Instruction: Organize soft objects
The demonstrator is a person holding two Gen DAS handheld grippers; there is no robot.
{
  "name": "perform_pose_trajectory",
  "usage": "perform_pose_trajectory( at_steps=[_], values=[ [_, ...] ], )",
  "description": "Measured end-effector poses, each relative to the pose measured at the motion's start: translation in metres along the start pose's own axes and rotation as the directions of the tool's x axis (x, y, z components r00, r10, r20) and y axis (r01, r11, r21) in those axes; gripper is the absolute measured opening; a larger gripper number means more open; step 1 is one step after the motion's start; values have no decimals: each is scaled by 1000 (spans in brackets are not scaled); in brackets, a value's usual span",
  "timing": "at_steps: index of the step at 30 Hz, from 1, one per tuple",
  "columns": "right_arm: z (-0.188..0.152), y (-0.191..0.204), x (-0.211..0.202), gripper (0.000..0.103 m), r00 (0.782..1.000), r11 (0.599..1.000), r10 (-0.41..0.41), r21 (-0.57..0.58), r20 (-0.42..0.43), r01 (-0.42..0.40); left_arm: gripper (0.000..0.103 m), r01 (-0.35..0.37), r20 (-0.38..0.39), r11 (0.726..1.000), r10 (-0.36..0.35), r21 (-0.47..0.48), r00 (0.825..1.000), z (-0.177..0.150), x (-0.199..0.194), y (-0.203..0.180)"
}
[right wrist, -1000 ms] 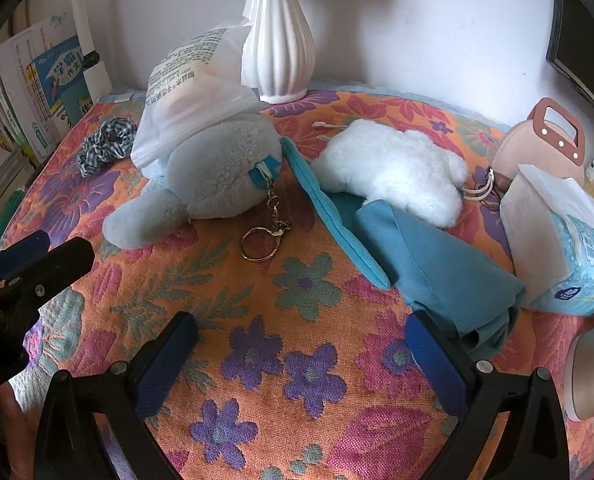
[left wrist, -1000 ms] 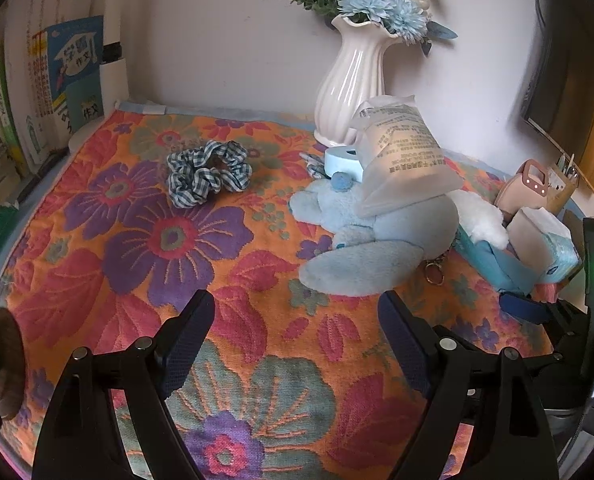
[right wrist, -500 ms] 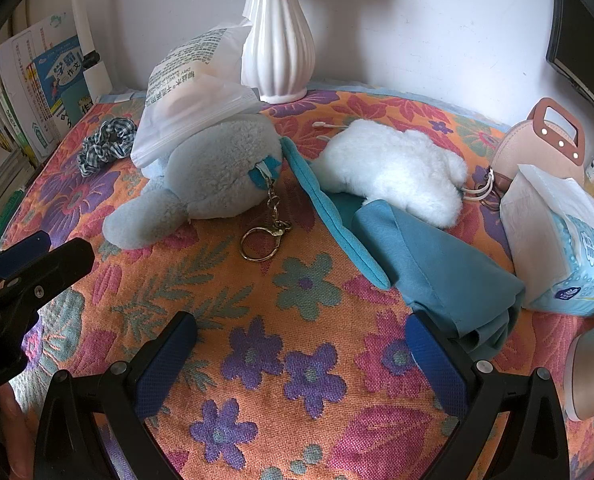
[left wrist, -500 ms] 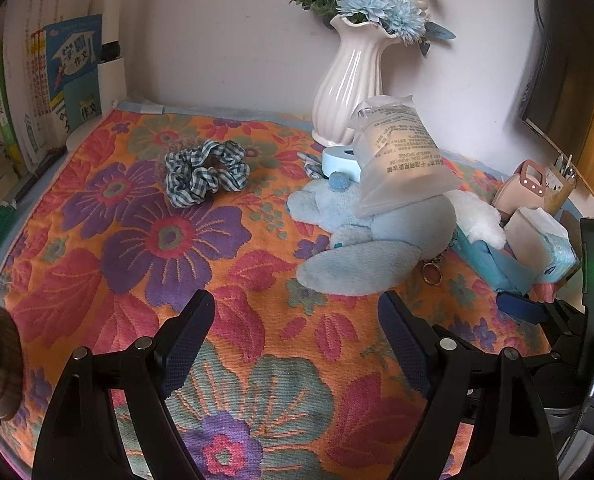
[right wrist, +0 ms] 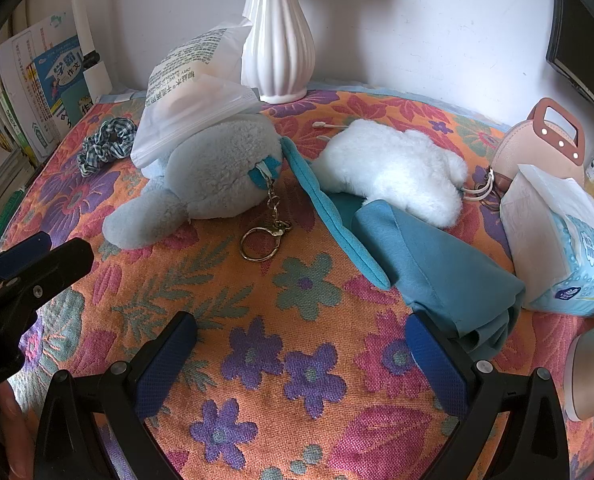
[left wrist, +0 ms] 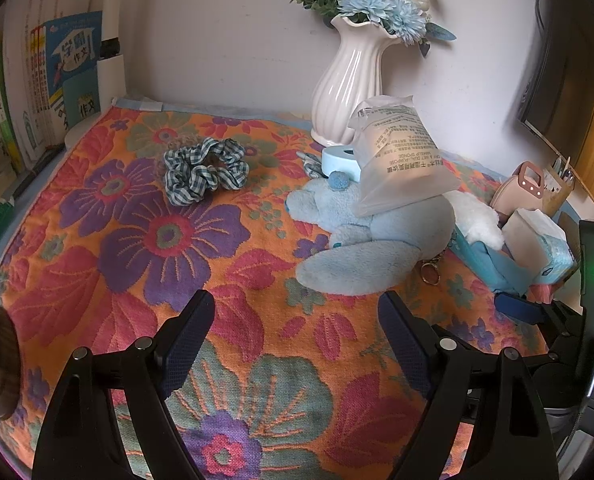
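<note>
The left gripper [left wrist: 293, 334] hangs with jaws apart over the flowered cloth [left wrist: 137, 264]. Beyond lie a checked scrunchie [left wrist: 205, 170] and a blue plush toy [left wrist: 373, 240] under a plastic packet [left wrist: 397, 160].

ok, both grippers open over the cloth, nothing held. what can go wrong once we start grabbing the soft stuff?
Lifting the blue plush would likely tip the plastic pouch resting on it toward the white vase. Its keyring trails on the floral cloth and may snag.

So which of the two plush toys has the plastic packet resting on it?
The pale blue plush toy, with the keyring; the plastic packet leans on it. The white plush toy has nothing on top.
</note>
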State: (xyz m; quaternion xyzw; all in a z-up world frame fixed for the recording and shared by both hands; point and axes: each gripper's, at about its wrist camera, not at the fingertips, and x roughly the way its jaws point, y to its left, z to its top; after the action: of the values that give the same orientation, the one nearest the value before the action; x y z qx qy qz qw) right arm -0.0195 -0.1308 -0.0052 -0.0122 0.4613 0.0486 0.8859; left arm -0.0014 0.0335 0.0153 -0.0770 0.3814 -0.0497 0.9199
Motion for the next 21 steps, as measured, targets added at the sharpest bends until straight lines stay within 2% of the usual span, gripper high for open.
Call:
perform_pose_trajectory(
  at_steps=[18,21],
  values=[
    [0,0,0,103,1000,1000,0,0,0,0,82,11,-21,999,-12,-31,1000,1,3,4],
    [0,0,0,103,1000,1000,0,0,0,0,82,-18,-50,999,15,-46,999,1,2,7]
  ],
)
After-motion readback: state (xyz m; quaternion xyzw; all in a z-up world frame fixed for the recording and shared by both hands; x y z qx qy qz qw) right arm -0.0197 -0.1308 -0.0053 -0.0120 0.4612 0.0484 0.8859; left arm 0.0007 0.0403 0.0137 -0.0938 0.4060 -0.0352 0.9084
